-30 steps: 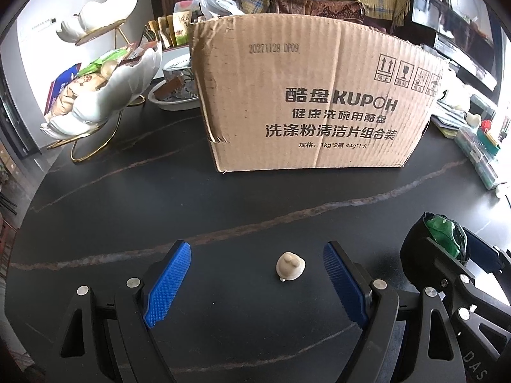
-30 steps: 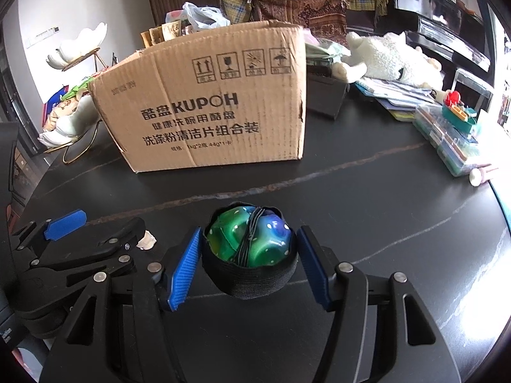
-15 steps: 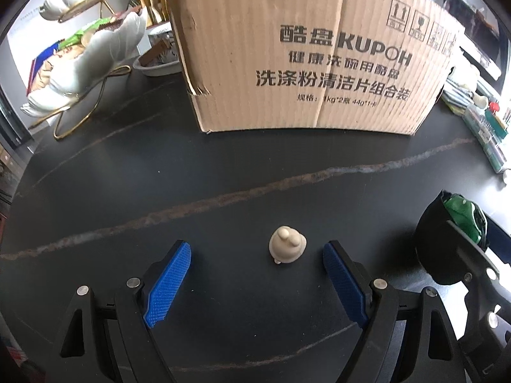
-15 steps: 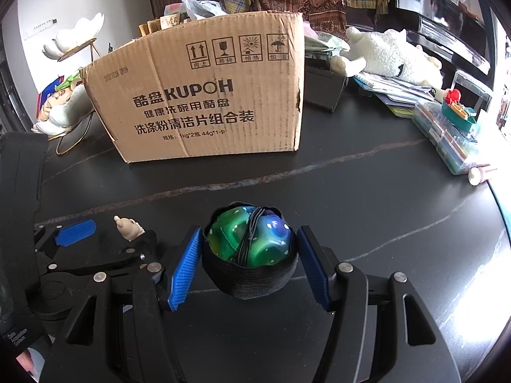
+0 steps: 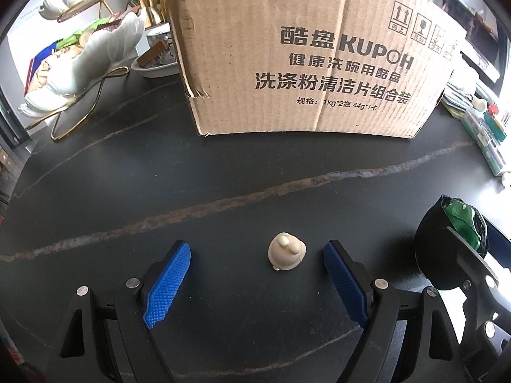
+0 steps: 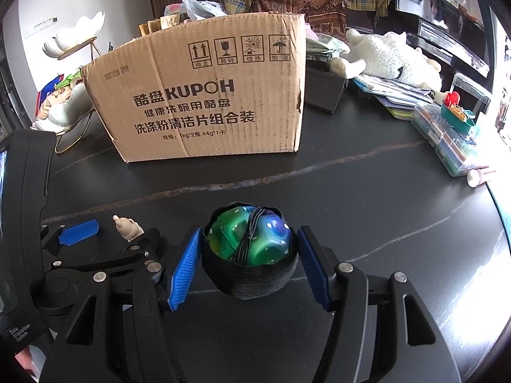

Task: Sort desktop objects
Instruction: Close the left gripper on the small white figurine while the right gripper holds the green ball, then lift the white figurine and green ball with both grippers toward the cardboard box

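**Two grippers low over a dark table, one spread around a figurine, one pinching a ball**

Here, a small cream figurine (image 5: pixel 286 251) with two rounded bumps on top stands on a black table (image 5: pixel 223 172) veined with thin rust-coloured lines. The left gripper (image 5: pixel 257 279) is spread wide, its blue ribbed pads on either side of the figurine; the figurine sits nearer the right-hand pad and touches neither.

The right gripper (image 6: pixel 249 263) pinches a glossy green and blue ball (image 6: pixel 252 236) dotted with white specks, crossed by thin black cords and seated in a black fabric band. Both blue pads press against the band.

Behind both stands a cardboard box (image 5: pixel 313 57) printed "KUPOH" beside Chinese characters, with "1kg*2" and "44g*1" in small type below. The left view reads the stamp "20271128 DP09" near the top edge; in the right view the same stamp is too faint to make out.

Only the right view shows the box's four handling symbols clearly, a white plush toy (image 6: pixel 396 57), stacked papers and clear plastic cases (image 6: pixel 447 140) at the table's right. The left view shows a white shell-shaped dish (image 5: pixel 86 63) on a gold wire stand, holding what may be snack packets.
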